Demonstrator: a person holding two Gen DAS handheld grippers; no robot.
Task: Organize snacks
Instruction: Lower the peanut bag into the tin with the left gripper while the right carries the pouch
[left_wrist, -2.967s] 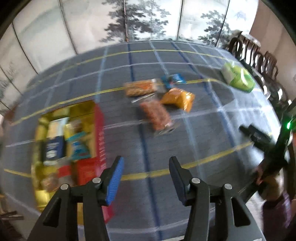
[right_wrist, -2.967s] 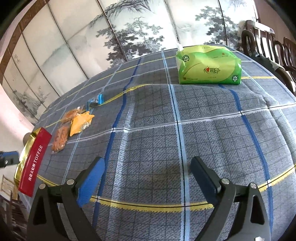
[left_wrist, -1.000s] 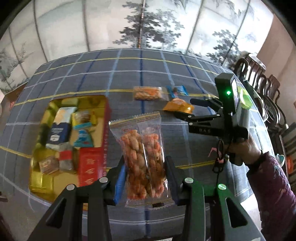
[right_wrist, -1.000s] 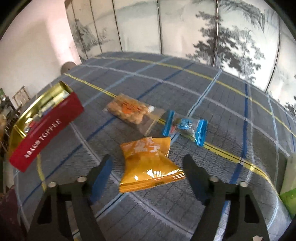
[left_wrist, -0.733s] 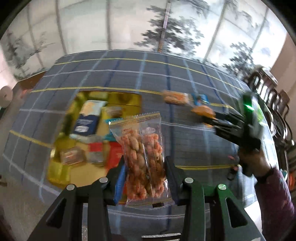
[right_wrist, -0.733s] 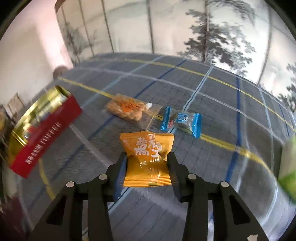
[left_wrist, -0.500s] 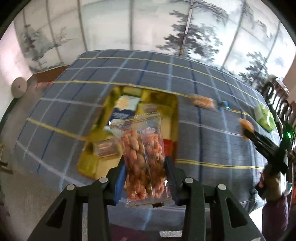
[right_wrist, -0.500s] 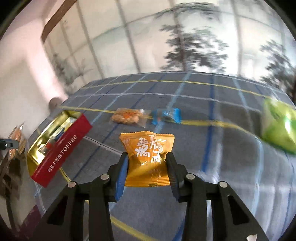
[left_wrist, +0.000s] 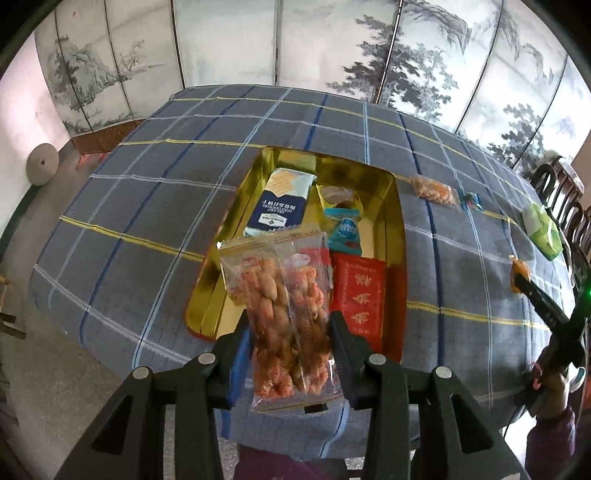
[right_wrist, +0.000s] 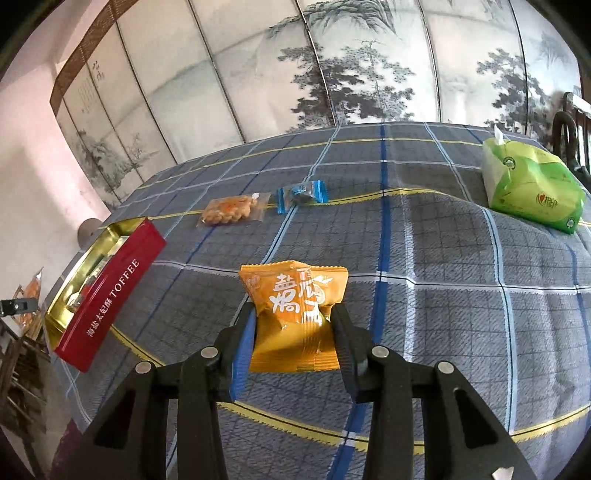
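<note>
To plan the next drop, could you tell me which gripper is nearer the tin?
Left. The left gripper hangs over the tin; the right gripper is off to its side.

A clear packet of orange twisted snacks (left_wrist: 286, 306) stands upright, clamped between my left fingers (left_wrist: 341, 332), above the gold tin (left_wrist: 393, 206) of wrapped sweets. An orange pouch (right_wrist: 295, 314) sits pinched between my right fingers (right_wrist: 345, 332); beyond them lie a clear snack bag (right_wrist: 231, 210) and blue candy (right_wrist: 303, 195).
</note>
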